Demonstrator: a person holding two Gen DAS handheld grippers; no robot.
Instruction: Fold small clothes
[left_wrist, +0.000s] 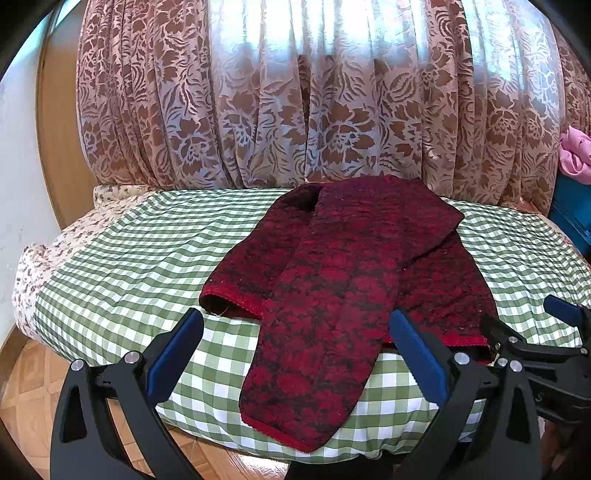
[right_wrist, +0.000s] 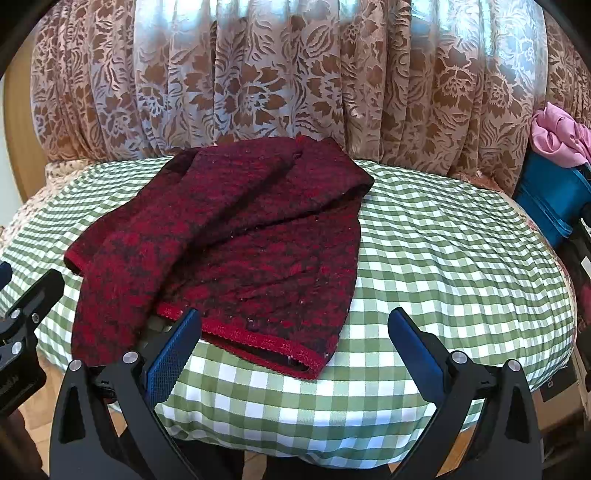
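A dark red and black knitted sweater (left_wrist: 354, 258) lies flat on a green-and-white checked cushion (left_wrist: 122, 266). One sleeve (left_wrist: 310, 369) is folded diagonally across the body and hangs past the front hem. My left gripper (left_wrist: 295, 332) is open at the near edge, its blue pads (left_wrist: 177, 347) on either side of that sleeve end, apart from the cloth. In the right wrist view my right gripper (right_wrist: 295, 332) is open, with its left pad (right_wrist: 177, 347) just in front of the red-trimmed hem (right_wrist: 258, 339) of the sweater (right_wrist: 229, 236). Neither holds anything.
A brown floral curtain (left_wrist: 295, 110) hangs right behind the cushion. A pink cloth (right_wrist: 561, 133) sits on a blue box (right_wrist: 550, 199) at the right. A floral quilt edge (left_wrist: 40, 258) shows at the left, with parquet floor (left_wrist: 29, 398) below. The cushion's right half (right_wrist: 461, 258) is bare.
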